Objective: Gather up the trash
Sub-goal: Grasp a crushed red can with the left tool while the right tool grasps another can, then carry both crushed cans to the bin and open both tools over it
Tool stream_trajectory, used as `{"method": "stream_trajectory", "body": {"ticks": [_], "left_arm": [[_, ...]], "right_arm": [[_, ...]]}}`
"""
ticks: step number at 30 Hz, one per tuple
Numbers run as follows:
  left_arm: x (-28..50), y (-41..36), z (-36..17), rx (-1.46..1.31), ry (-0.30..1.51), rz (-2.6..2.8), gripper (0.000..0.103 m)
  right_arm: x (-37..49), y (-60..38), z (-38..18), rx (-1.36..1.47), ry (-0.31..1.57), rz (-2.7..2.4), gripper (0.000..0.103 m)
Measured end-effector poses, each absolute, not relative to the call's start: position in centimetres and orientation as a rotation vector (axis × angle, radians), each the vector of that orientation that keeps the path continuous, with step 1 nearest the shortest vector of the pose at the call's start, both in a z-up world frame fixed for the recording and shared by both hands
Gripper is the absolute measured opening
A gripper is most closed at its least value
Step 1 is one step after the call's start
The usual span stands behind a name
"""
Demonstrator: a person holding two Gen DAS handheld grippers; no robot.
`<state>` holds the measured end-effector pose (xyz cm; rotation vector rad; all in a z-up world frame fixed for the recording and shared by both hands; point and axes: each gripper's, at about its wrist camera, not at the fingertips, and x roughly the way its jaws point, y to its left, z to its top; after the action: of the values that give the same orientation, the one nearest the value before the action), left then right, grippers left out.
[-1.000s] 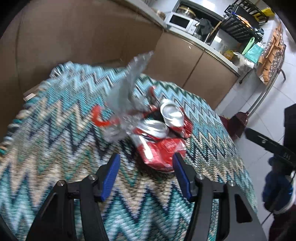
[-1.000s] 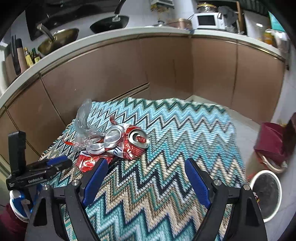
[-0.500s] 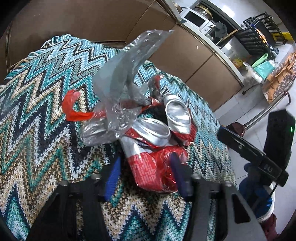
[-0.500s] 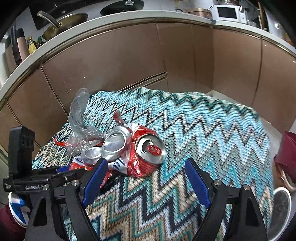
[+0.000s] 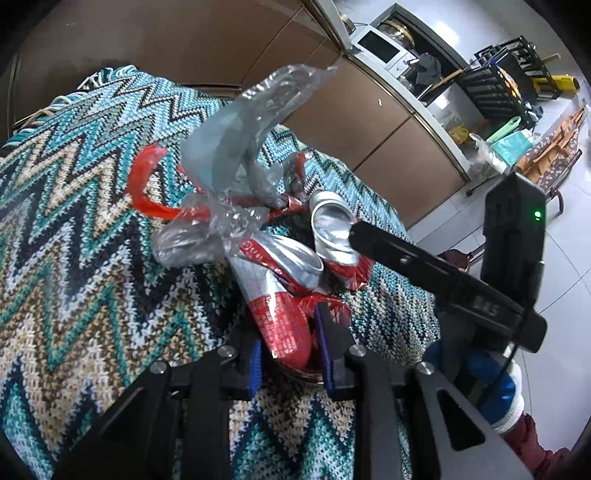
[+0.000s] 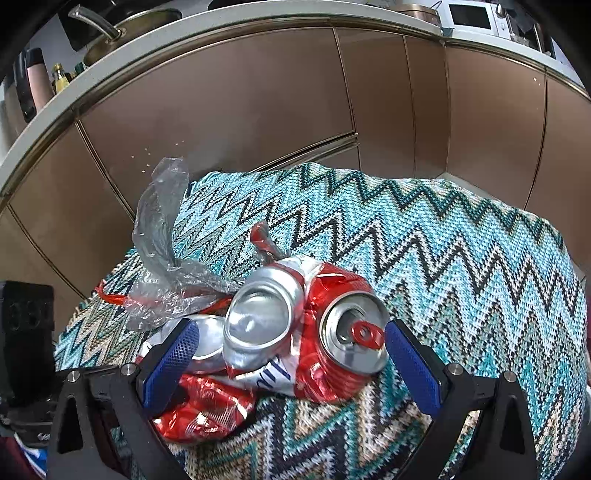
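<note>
Left gripper [image 5: 290,345] low over zigzag blanket [image 5: 85,266], blue pads narrowed onto flattened red can [image 5: 284,328] at near edge of trash pile. Right gripper [image 6: 290,356] level, jaws wide, straddling crushed cans [image 6: 306,325] without touching. Clear plastic wrap [image 6: 159,236] standing up behind pile.

Home kitchen. Brown cabinet doors [image 6: 229,110] run under a pale countertop [image 6: 207,22] carrying a pan [image 6: 122,29], bottles [image 6: 59,75] and a white microwave [image 6: 471,16]; the left wrist view shows the microwave [image 5: 380,46] too, plus a black wire rack [image 5: 498,85] and white tiled floor [image 5: 569,236]. A zigzag knitted cloth [image 6: 424,258] covers the table in front of the cabinets.
</note>
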<state>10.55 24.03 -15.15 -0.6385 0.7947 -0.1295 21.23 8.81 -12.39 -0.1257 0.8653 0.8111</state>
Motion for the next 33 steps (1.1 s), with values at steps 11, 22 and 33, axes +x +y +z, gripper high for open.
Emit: {"method": "stream_trajectory", "body": {"ticks": [11,22,33], "left_arm": [[6.9,24.8,-15.2,-0.608,0.781,-0.138,0.023],[5.5,25.3,-15.0,-0.603,0.768,-0.153,0.023],[2.7,23.2,-14.1,-0.576,0.773,-0.165,0.023]], "right_arm": [[21.6,12.0,-14.1,-0.271,0.879,0.682,0.101],[21.4,11.3,-13.8,-0.313,0.807,0.681,0.068],[19.0,6.3,-10.9,-0.204,0.776,0.748,0.063]]}}
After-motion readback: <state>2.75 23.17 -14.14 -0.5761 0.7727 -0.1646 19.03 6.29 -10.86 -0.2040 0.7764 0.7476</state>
